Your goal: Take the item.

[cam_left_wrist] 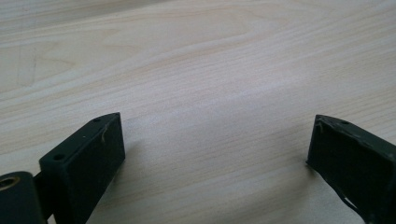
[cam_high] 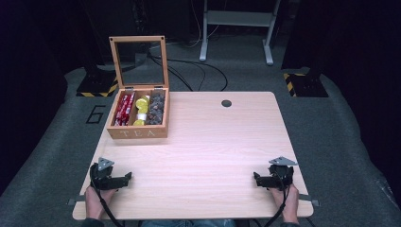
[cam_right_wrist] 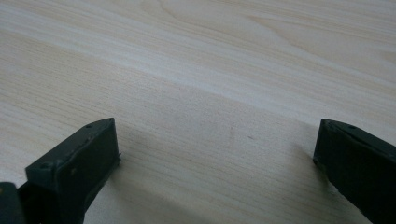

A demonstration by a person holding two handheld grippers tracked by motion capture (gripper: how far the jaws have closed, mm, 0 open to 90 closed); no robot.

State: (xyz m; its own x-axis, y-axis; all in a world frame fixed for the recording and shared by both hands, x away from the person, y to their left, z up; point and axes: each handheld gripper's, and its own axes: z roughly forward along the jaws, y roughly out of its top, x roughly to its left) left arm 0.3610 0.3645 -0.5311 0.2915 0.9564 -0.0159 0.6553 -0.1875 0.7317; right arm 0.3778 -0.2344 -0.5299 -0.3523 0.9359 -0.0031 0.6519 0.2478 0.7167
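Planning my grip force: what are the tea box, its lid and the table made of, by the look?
Tea box: pale wood, matte, "TEA" on its front. Lid: wood frame around a clear pane, glass or plastic. Table: light wood grain, smooth, possibly laminate.

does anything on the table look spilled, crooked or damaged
Nothing stands out. The wooden tea box with a glass lid sits square at the light wooden table's far left, lid upright, contents in their compartments. Both grippers, left and right, rest open.

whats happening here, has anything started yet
Nothing is being handled yet. A person rests the left gripper and right gripper on the near edge of the wooden table, both open and empty. A wooden tea box sits at the far left corner, lid up, its compartments filled.
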